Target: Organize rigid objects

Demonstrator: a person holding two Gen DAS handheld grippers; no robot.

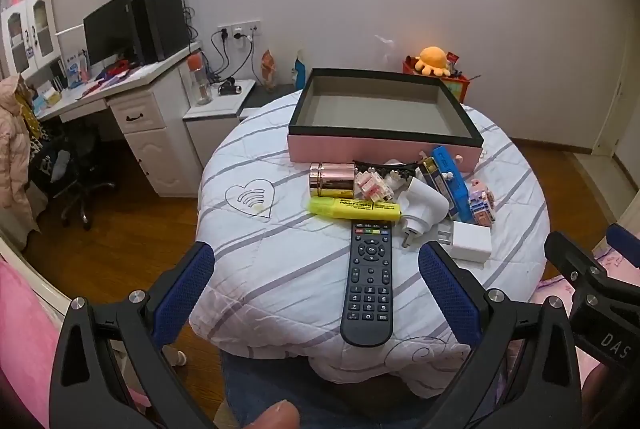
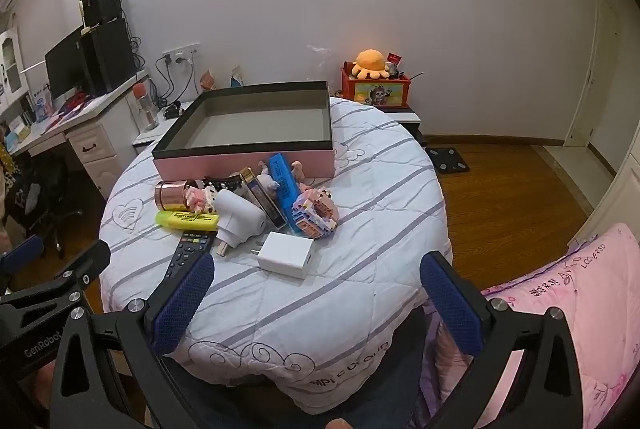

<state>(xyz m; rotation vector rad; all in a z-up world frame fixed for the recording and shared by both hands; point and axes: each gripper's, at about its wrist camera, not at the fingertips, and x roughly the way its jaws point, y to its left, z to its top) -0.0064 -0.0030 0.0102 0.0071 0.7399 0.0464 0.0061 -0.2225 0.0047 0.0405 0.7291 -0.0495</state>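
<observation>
**A:** On the quilted round table, left wrist view, item by item: black remote control (image 1: 370,281) lying lengthwise toward the camera, between the spread fingers of the left gripper (image 1: 316,289) but not touched by them. Jaws wide apart, nothing held. Beyond its far end, yellow highlighter (image 1: 354,208) lying crosswise; behind that, rose-gold canister (image 1: 332,180) on its side. To the right, white plug adapter (image 1: 426,207) and white charger cube (image 1: 470,241).

**B:** And the container?

**A:** Pink box with black rim (image 1: 384,149), at the far side of the table, empty (grey floor fully visible). The clutter sits just in front of its near wall.

**B:** Right wrist view?

**A:** Same heap from the right. Right gripper (image 2: 316,289) likewise spread wide, empty, over bare quilt. Charger cube nearest it; block-built toy (image 2: 316,215) and blue case (image 2: 285,185) behind. The box (image 2: 244,161) stands well beyond.

**B:** Step in hand?

**A:** By my reading, the very start: nothing boxed, neither hand committed. The remote looks the likeliest first pick for the left. It calls for lowering the fingers to straddle its narrow width, closing, then carrying it over the heap without snagging the highlighter.
</observation>
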